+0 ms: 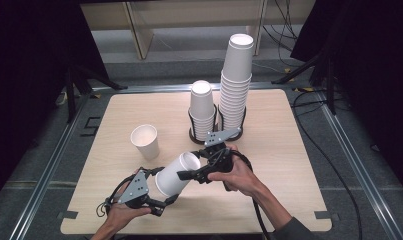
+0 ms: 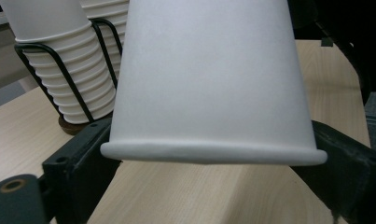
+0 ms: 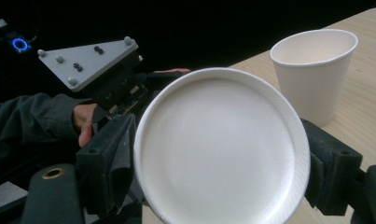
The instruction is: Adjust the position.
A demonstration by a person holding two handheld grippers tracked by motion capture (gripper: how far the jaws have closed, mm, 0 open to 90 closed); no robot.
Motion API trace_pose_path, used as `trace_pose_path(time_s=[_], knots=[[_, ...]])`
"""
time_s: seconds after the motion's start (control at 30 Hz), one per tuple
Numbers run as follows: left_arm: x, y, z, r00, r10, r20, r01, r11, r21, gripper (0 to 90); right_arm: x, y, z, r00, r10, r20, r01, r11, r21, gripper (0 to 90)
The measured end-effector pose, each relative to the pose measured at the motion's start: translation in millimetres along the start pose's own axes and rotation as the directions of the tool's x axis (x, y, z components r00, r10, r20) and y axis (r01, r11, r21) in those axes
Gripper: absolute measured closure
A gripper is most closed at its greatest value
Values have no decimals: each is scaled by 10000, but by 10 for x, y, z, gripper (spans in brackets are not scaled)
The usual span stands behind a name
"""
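Observation:
A white paper cup (image 1: 173,176) hangs tilted above the front of the wooden table (image 1: 284,150), between both grippers. Its wide rolled rim points toward my left gripper (image 1: 161,186), and its narrower base faces my right gripper (image 1: 194,164). In the left gripper view the two black jaws of the left gripper (image 2: 211,142) touch either side of the cup (image 2: 209,79) at its rim. In the right gripper view the jaws of the right gripper (image 3: 220,140) press on both sides of the cup's round base (image 3: 223,158). Behind it I see the left gripper's grey plate (image 3: 87,60) and the hand holding it.
A single upright paper cup (image 1: 145,141) stands left of centre on the table, also the upright cup (image 3: 314,70) in the right gripper view. Two stacks of cups in black wire holders, a short stack (image 1: 202,107) and a tall stack (image 1: 235,80), stand at the back centre.

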State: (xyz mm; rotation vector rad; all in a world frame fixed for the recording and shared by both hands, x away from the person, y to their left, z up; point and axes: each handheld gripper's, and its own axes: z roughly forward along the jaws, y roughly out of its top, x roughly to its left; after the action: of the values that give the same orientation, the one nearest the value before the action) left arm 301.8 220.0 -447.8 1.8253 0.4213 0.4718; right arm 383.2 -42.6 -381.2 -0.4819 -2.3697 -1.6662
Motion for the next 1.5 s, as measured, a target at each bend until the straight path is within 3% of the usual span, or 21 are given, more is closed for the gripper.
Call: trace_pose_path(time_s=[0.03,0.07,0.1,0.13,0.17,0.4,0.47,0.53,0.73,0.83,0.87,1.03,1.1,1.13,1.17,1.27,1.3,1.33,1.37,1.4,1.5], knots=[[0,-8,12,9998,-163,90,165,9994,-288,62,-8,-6,6,9997,96,-210,-99,9999,-125,228],[7,-4,-7,9999,-154,59,155,9998,-156,52,-11,-6,0,9992,249,-319,-255,9995,-172,230],[5,-7,-7,9997,-232,28,233,9994,-271,44,-21,-6,-11,9996,198,-199,-203,9995,-246,232],[5,-9,-7,9997,-240,-8,239,9991,-350,36,-26,-8,-6,9984,398,-408,-413,9985,-373,233],[4,-14,1,9996,-274,-11,273,9983,-514,32,-34,-8,-14,9993,288,-218,-298,9986,-442,234],[4,-3,-15,9988,-260,-405,222,9956,-910,24,-30,-7,-10,9966,668,-481,-702,9949,-721,237],[-3,-2,-7,9988,-266,-399,218,9930,-1157,22,-39,-9,0,9978,523,-411,-556,9950,-828,238],[-3,7,-28,9989,-218,-418,177,9953,-954,26,-32,-14,7,9957,745,-545,-791,9931,-870,238],[10,15,-27,9991,-190,-369,148,9938,-1103,73,-43,-18,-7,9959,765,-472,-805,9927,-900,236],[11,30,-54,9989,-76,-462,40,9971,-765,91,-59,-24,-2,9958,738,-534,-786,9923,-953,234],[13,33,-56,9989,-75,-458,40,9971,-760,94,-51,-25,-12,9938,957,-559,-1004,9911,-874,233],[18,38,-63,9990,-38,-435,8,9976,-693,105,-72,-30,-9,9955,781,-532,-829,9920,-955,226],[20,39,-68,9993,-19,-385,-5,9981,-616,110,-46,-32,-11,9934,1003,-565,-1043,9919,-727,218],[20,41,-71,9993,-14,-360,-7,9983,-581,113,-64,-30,-6,9974,582,-415,-612,9953,-753,213],[22,43,-74,9995,-11,-322,-7,9985,-539,114,-65,-30,-1,9967,648,-482,-680,9953,-696,208],[27,41,-75,9997,-18,-255,6,9989,-464,118,-46,-6,-40,9995,315,-28,-316,9990,-309,172],[28,39,-76,9997,-46,-238,36,9991,-434,120,-40,-4,-39,9992,350,-213,-355,9990,-271,171],[30,40,-79,9998,-34,-219,25,9992,-387,123,-42,1,-52,10000,52,-64,-52,9999,-132,170],[31,40,-78,9998,-30,-175,24,9994,-344,125,-31,-1,-44,9996,189,-197,-191,9998,-102,169],[31,41,-78,9999,1,-161,-6,9995,-310,126,-26,3,-45,10000,23,48,-24,10000,74,169],[41,50,-85,10000,51,-83,-51,10000,36,127,-30,0,-41,9998,-77,193,71,9994,331,166]])
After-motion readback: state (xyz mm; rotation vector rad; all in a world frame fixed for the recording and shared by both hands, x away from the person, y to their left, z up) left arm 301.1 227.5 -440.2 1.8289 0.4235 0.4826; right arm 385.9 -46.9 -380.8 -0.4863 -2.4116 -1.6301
